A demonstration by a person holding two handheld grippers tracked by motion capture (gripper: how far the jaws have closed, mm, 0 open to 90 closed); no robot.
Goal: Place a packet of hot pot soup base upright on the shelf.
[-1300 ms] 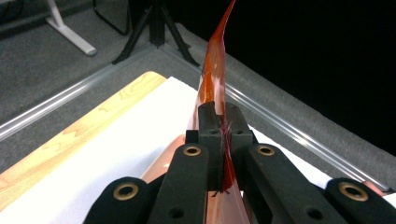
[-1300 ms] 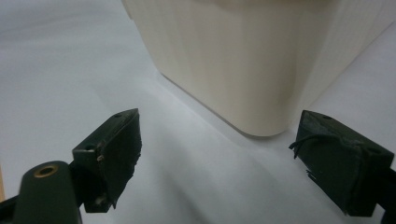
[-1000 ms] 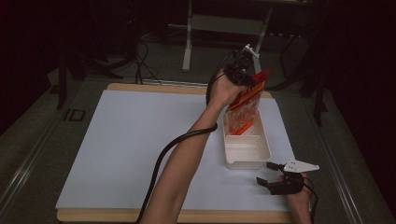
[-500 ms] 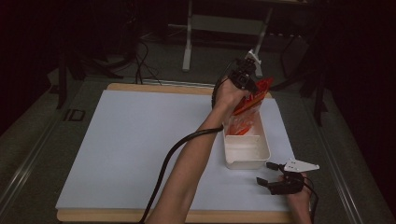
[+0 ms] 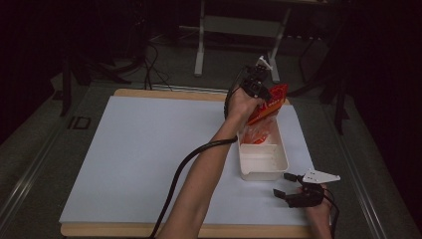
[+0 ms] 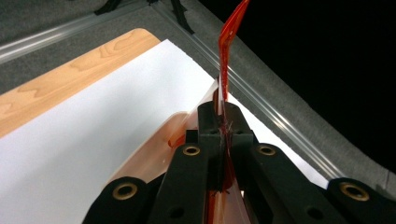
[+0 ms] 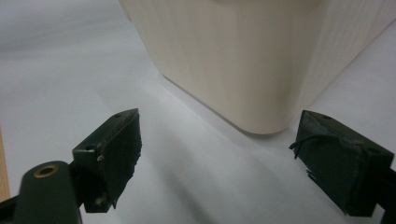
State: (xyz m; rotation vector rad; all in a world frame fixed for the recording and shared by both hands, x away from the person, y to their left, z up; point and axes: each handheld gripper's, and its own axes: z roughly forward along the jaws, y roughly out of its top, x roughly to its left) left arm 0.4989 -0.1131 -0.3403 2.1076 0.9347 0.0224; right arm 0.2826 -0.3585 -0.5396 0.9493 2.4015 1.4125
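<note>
Left gripper (image 5: 257,89) clamped on the red bag (image 5: 266,112), now lifted higher over the far end of the white bin (image 5: 262,162), so probably pulling out; right gripper (image 5: 293,191) open just beside bin's near corner.

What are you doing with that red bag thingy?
A person is working at a table with a gripper in each hand. The left gripper is shut on the top edge of a red and clear plastic bag, holding it up so its bottom hangs into the far end of a white rectangular plastic tub. The right gripper rests open on the white table sheet, just in front of the tub's near corner, holding nothing.
</note>
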